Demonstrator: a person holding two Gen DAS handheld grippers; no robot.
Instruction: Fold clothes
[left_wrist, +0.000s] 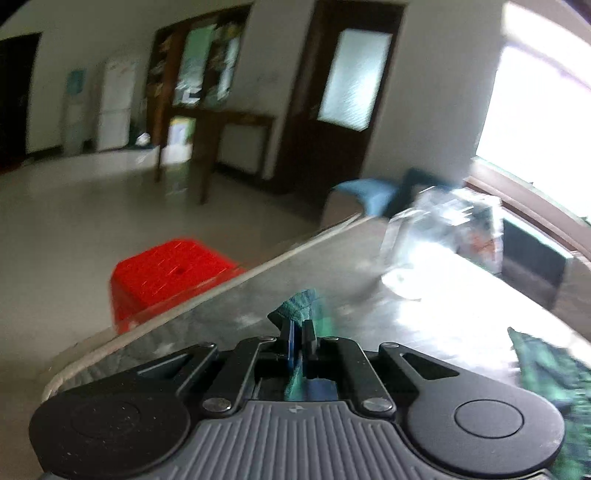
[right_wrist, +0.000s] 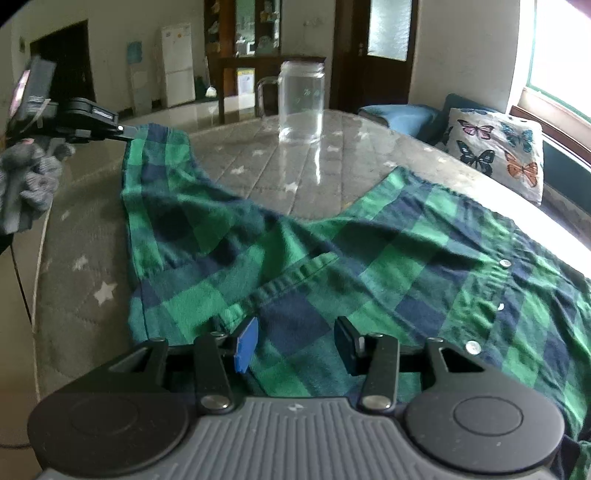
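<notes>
On the bench (right_wrist: 258, 177), a green plaid shirt (right_wrist: 369, 258) is lying spread near a glass jar (right_wrist: 301, 103). The left tool (left_wrist: 297, 334) is clenching the shirt's far-left corner, lifting it. The right tool (right_wrist: 295, 345) is hovering released over the near edge.

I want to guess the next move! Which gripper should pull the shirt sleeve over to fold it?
Probably the left gripper. It is already shut on the end of the shirt sleeve and holds it up off the table. The right gripper is open above the shirt body, holding nothing.
</notes>
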